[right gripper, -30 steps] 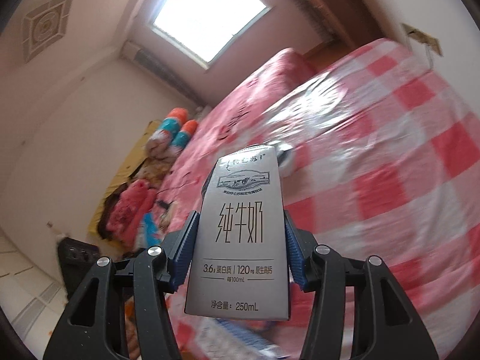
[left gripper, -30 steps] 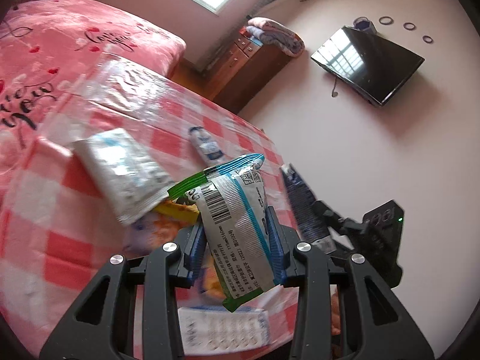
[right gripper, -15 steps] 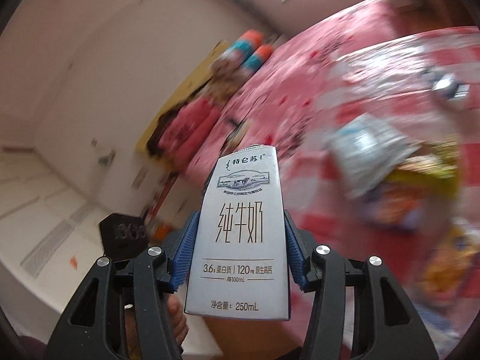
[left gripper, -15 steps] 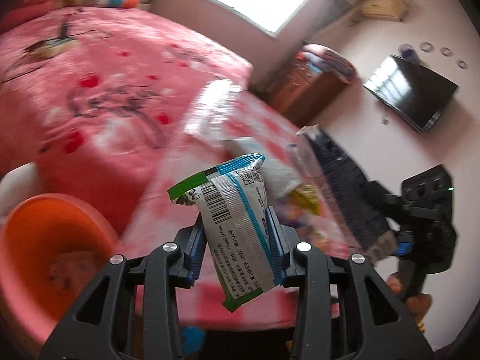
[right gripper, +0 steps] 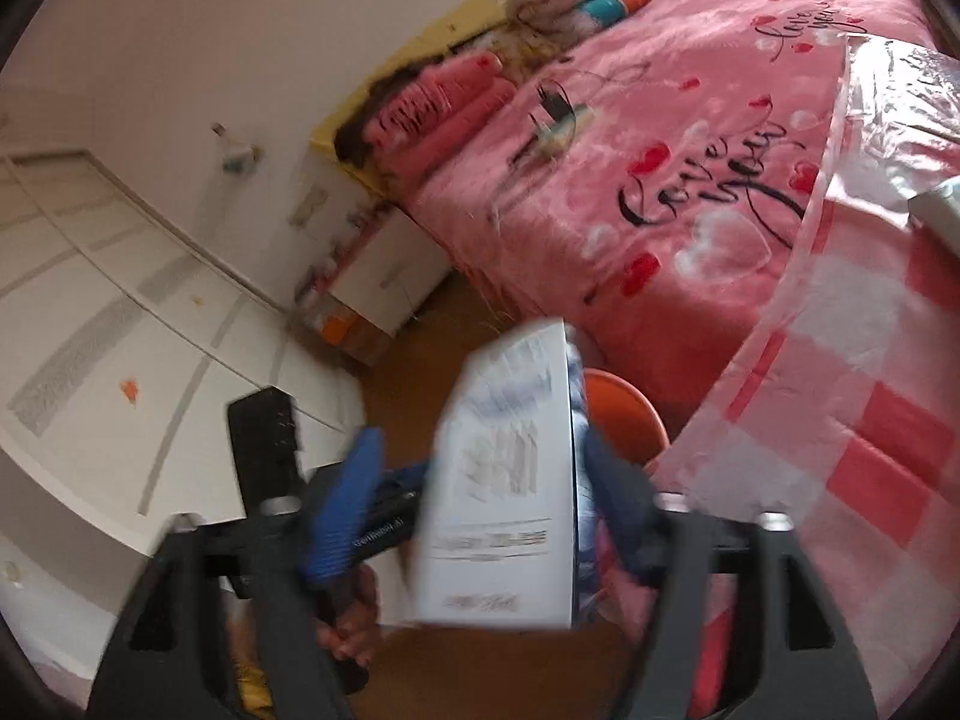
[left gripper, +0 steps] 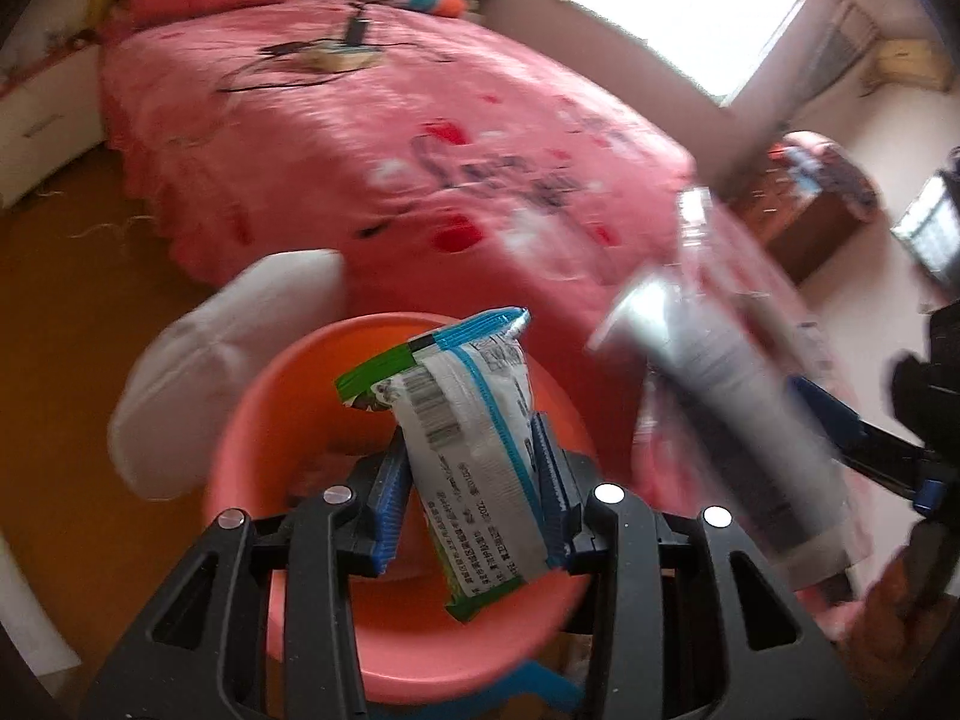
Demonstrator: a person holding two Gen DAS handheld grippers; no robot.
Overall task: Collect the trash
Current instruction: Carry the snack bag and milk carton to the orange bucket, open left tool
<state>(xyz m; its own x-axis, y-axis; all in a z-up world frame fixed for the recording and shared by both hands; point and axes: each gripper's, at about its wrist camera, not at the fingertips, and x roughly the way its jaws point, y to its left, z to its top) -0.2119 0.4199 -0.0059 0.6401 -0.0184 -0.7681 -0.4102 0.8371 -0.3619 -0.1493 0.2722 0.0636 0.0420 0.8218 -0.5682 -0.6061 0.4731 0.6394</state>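
1. Jaws of the left gripper [left gripper: 474, 486] are pressed against the sides of a white snack wrapper [left gripper: 462, 438] with green and blue edges, seen at the lower centre of the left wrist view; the blue pads [left gripper: 390, 510] are seen touching it on both sides.
2. The wrapper is held upright, slightly tilted, directly above the opening of an orange bin [left gripper: 420, 630], which fills the lower middle of that frame.
3. Jaws of the right gripper [right gripper: 474, 510] have just been opening and are spread wide; the white milk carton [right gripper: 504, 492] is seen between them at the lower centre of the right wrist view, blurred, with a gap visible between it and the left blue pad [right gripper: 342, 510]. Whether the right pad touches it cannot be told.
4. In the left wrist view the same carton [left gripper: 738, 420] appears as a blurred grey-white streak at the right of the frame, just beside the bin's rim.
5. In the right wrist view the orange bin [right gripper: 630, 414] is partly hidden behind the carton, at the centre of the frame.
6. A counter [right gripper: 870, 420] under a red and white checked cloth occupies the right side of the right wrist view, next to a pink bed [right gripper: 660, 180] in the upper right.
7. A white cushion-like object [left gripper: 228, 372] lies on the floor just left of the bin in the left wrist view.
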